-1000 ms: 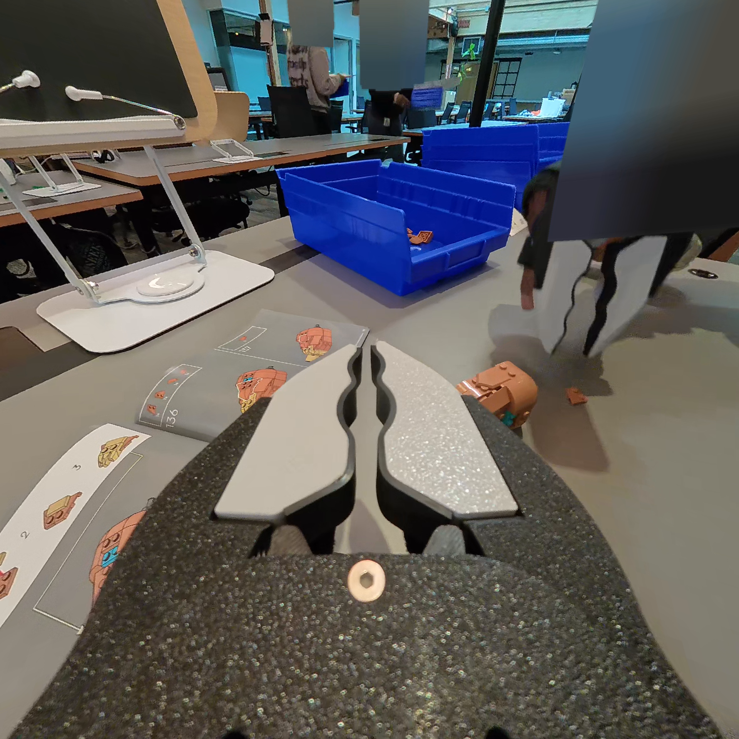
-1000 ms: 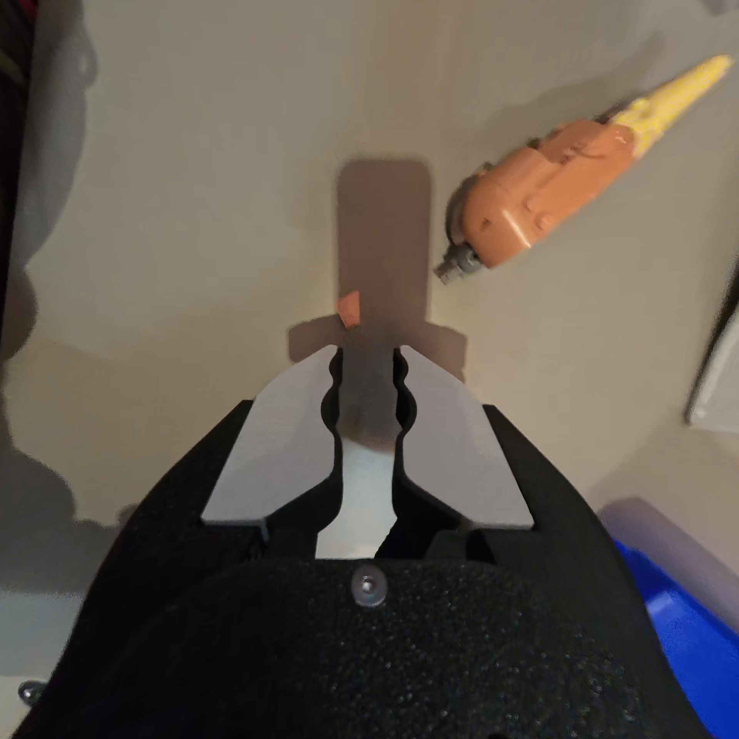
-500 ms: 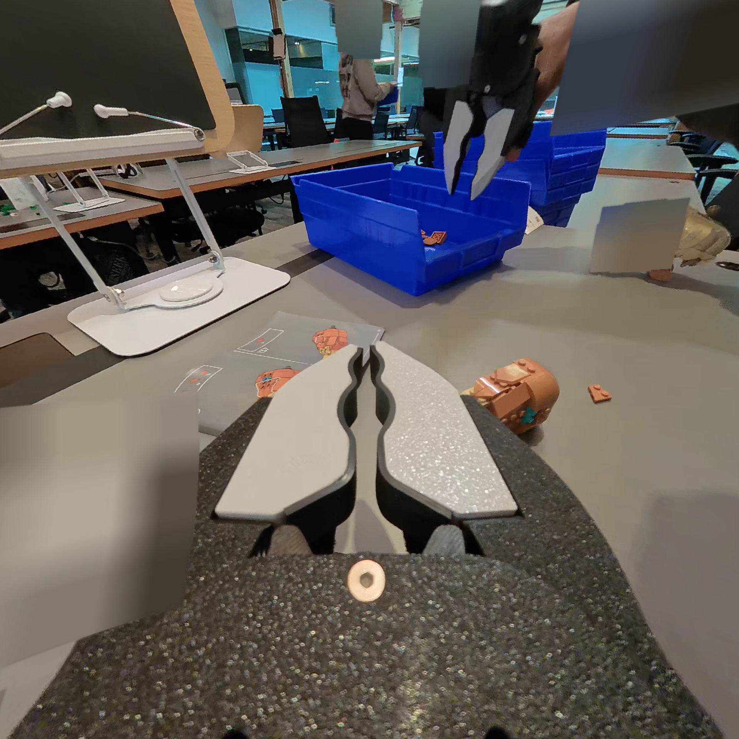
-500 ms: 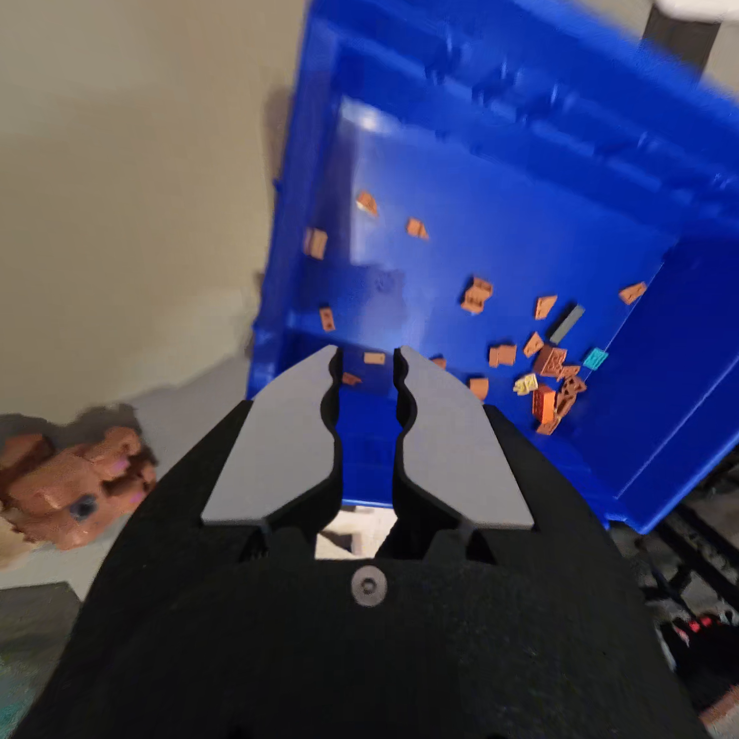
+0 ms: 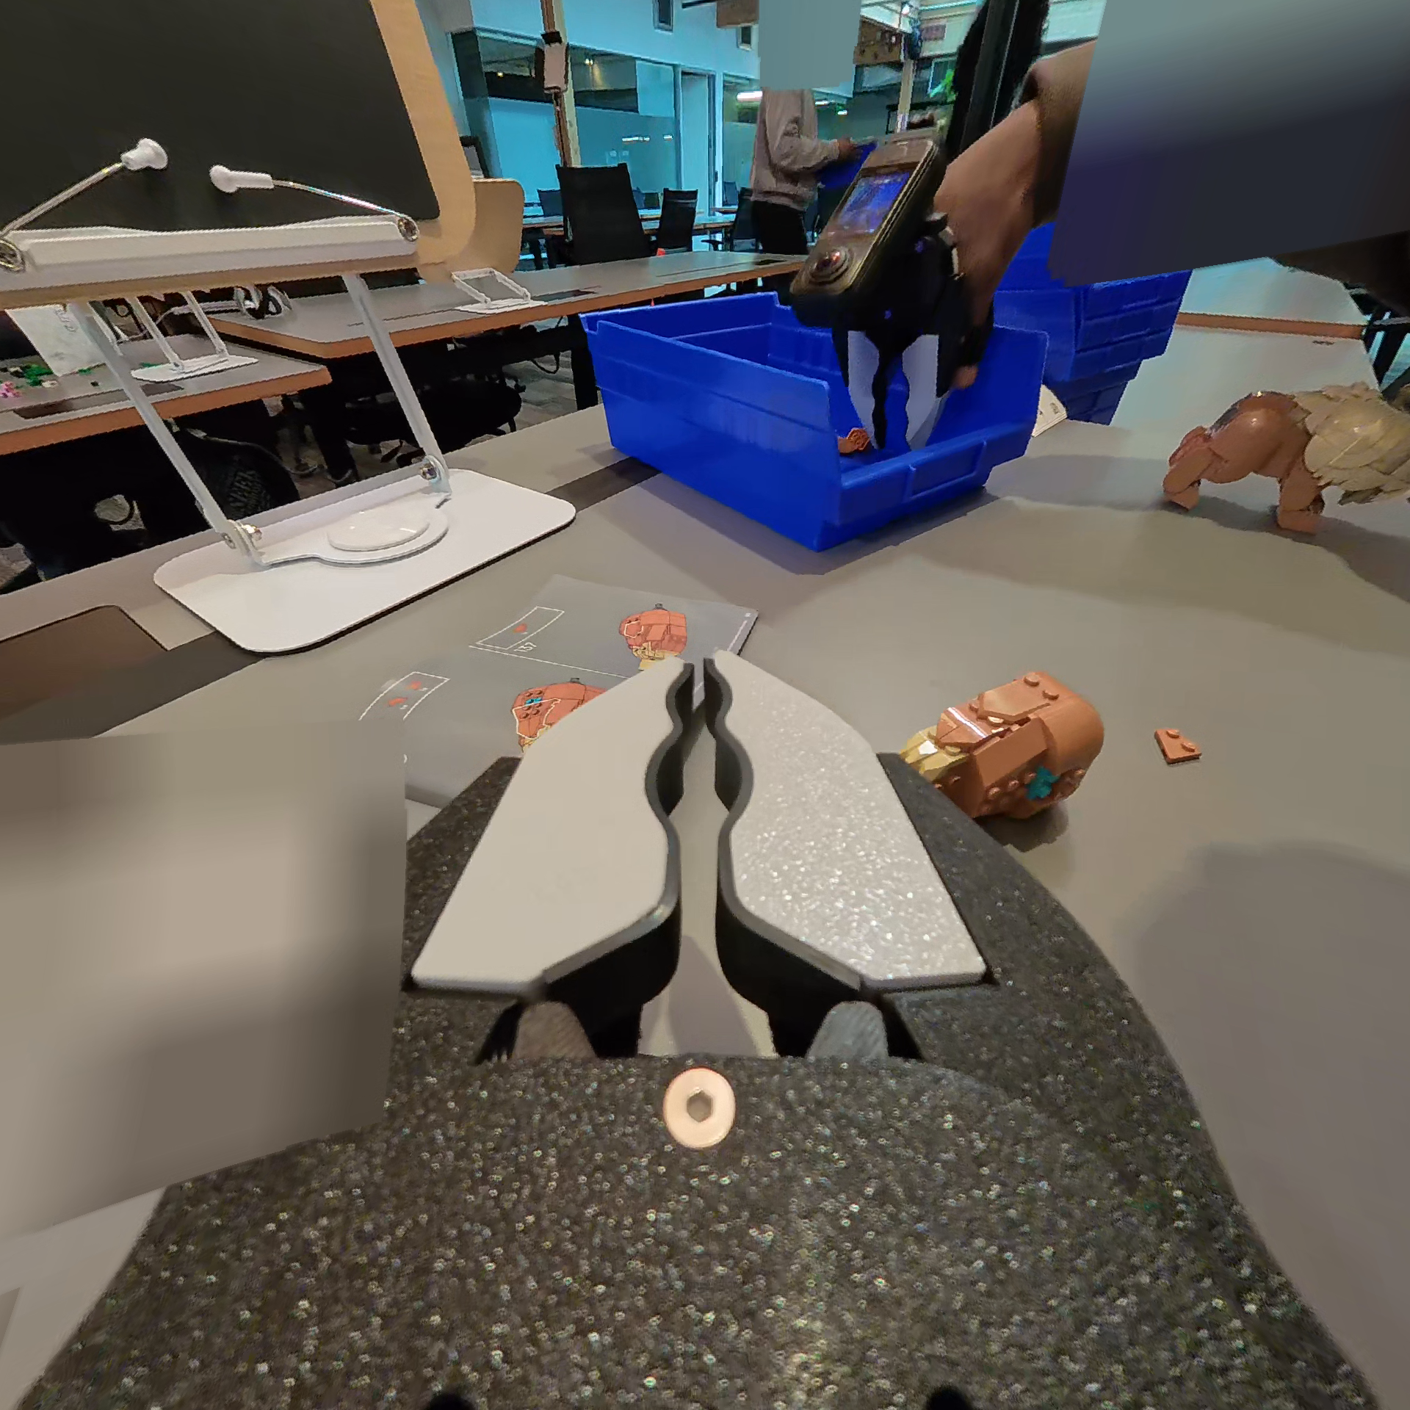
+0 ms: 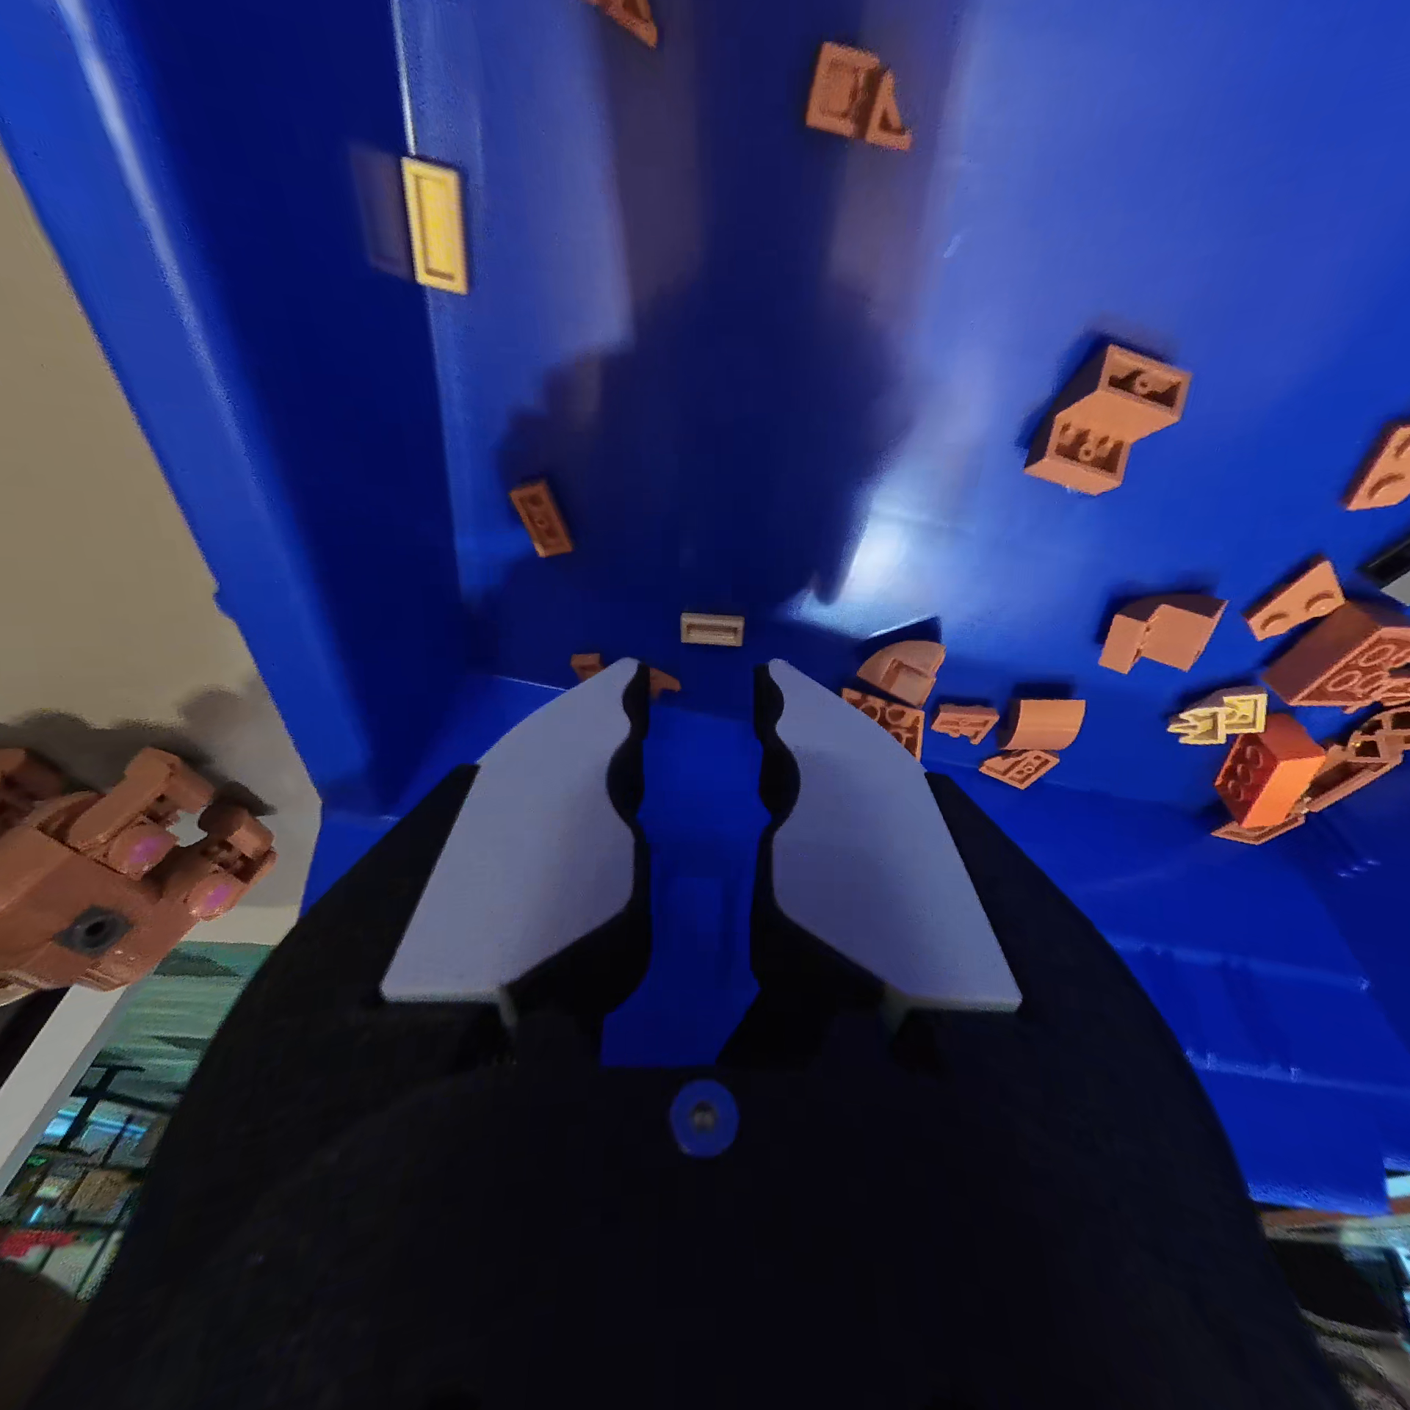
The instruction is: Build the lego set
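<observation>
My left gripper (image 5: 698, 671) is shut and empty, low over the grey table above the instruction booklet (image 5: 580, 671). A brown brick sub-assembly (image 5: 1007, 744) lies to its right, with a small brown plate (image 5: 1179, 744) beyond. My right gripper (image 6: 702, 675) is open and empty, reaching down inside the blue bin (image 6: 687, 305); it also shows in the left wrist view (image 5: 893, 404), held by a hand. Loose brown bricks (image 6: 1106, 420) lie scattered on the bin floor. A small tan tile (image 6: 711, 629) lies just ahead of its fingertips.
A built brown animal model (image 5: 1289, 450) stands at the right of the table; part of it shows in the right wrist view (image 6: 114, 862). A white tablet stand (image 5: 358, 549) sits at the back left. More blue bins (image 5: 1099, 320) are stacked behind. Across from one pair of fingers to the other is roughly 40 centimeters. To reach the small brown plate (image 5: 1179, 744) in a straight line is about 20 centimeters for my left fingers, about 30 centimeters for my right.
My right gripper has moved from over the table across to the blue bin and lowered into it. My left gripper has stayed shut and almost still.
</observation>
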`<state>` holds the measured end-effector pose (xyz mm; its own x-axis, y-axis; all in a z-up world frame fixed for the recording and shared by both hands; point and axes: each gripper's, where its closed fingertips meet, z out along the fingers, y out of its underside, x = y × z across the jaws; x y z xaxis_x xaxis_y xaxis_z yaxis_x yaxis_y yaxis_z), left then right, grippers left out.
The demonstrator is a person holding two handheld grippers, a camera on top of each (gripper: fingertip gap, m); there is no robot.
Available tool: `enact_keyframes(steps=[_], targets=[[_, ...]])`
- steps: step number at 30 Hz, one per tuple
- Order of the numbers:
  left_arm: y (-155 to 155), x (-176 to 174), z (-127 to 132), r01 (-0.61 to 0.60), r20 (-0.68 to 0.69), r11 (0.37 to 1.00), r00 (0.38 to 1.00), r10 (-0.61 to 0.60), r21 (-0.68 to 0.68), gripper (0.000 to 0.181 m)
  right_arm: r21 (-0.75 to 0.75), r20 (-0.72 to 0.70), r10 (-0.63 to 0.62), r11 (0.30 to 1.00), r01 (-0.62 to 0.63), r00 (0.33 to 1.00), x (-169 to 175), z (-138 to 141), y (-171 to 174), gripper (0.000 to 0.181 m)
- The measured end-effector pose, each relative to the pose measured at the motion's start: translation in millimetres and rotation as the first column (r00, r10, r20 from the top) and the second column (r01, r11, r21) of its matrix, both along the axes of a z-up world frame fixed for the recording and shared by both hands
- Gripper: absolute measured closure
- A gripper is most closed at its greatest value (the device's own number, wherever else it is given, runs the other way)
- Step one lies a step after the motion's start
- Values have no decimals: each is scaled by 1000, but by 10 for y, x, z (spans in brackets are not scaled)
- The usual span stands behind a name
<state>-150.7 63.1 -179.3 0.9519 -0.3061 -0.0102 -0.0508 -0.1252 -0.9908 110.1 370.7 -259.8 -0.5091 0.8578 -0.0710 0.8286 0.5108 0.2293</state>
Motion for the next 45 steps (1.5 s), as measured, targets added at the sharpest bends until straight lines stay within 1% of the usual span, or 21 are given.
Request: enact_keyframes(steps=[3, 10, 17, 23, 24, 25, 26, 29, 31, 33, 35, 37, 38, 39, 40, 41, 43, 45], targets=[[-7, 10, 1, 2, -9, 1000, 1000, -2, 0, 179, 12, 28, -7, 1000, 7, 1000, 15, -54, 14, 152], [-9, 8, 7, 2, -4, 1000, 1000, -2, -1, 179, 54, 51, -33, 998, 30, 998, 10, -83, 56, 149], [-8, 7, 2, 1, -7, 1000, 1000, -1, -2, 179, 82, 70, -49, 996, 43, 996, -45, -124, 69, 150], [-8, 3, 4, 1, -3, 1000, 1000, -1, 0, 179, 105, 95, -57, 993, 47, 994, -53, -135, 88, 153], [-7, 5, 5, 1, -3, 1000, 1000, -1, 0, 179, 110, 93, -59, 993, 48, 994, -56, -137, 91, 155], [-7, 6, 6, 2, -3, 1000, 1000, -2, 0, 179, 109, 96, -63, 993, 52, 993, -50, -138, 85, 163], [-7, 7, 8, 2, -3, 1000, 1000, -2, 1, 179, 108, 95, -70, 992, 59, 993, -47, -139, 77, 164], [-8, 3, 14, 0, -1, 1000, 1000, 0, 3, 179, 96, 65, -77, 993, 70, 995, -63, -132, 50, 164], [-10, -3, 20, -1, 3, 1000, 1000, 1, 6, 179, 51, -16, -97, 994, 97, 995, -147, -54, -33, 164], [-11, -8, 29, -3, 6, 1000, 1000, 3, 8, 179, -40, -174, -118, 993, 112, 978, -341, 156, -237, 165], [-13, -10, 41, -4, 7, 1000, 1000, 4, 13, 179, -202, -364, -138, 977, 67, 921, -573, 500, -643, 165], [-14, -7, 57, -4, 10, 1000, 1000, 4, 19, 179, -362, -537, -136, 929, -81, 833, -743, 877, -1190, 165], [-14, -2, 63, -3, 12, 1000, 1000, 3, 20, 179, -421, -587, -150, 896, -142, 795, -787, 1012, -1457, 165], [-14, 5, 68, -1, 14, 1000, 1000, 1, 22, 179, -459, -623, -155, 866, -198, 767, -817, 1084, -1709, 165], [-16, 10, 72, 0, 14, 1000, 1000, 0, 24, 179, -484, -640, -149, 840, -246, 754, -825, 1087, -1950, 165], [-16, 17, 77, 1, 13, 1000, 1000, -1, 26, 179, -497, -641, -137, 824, -272, 756, -825, 1025, -2159, 165], [-22, 26, 83, 1, 6, 1000, 1000, -2, 28, 180, -500, -615, -86, 811, -304, 783, -797, 793, -2525, 165], [-27, 31, 91, 1, 1, 1000, 1000, -1, 29, 180, -488, -574, -19, 811, -323, 819, -751, 528, -2816, 165]])
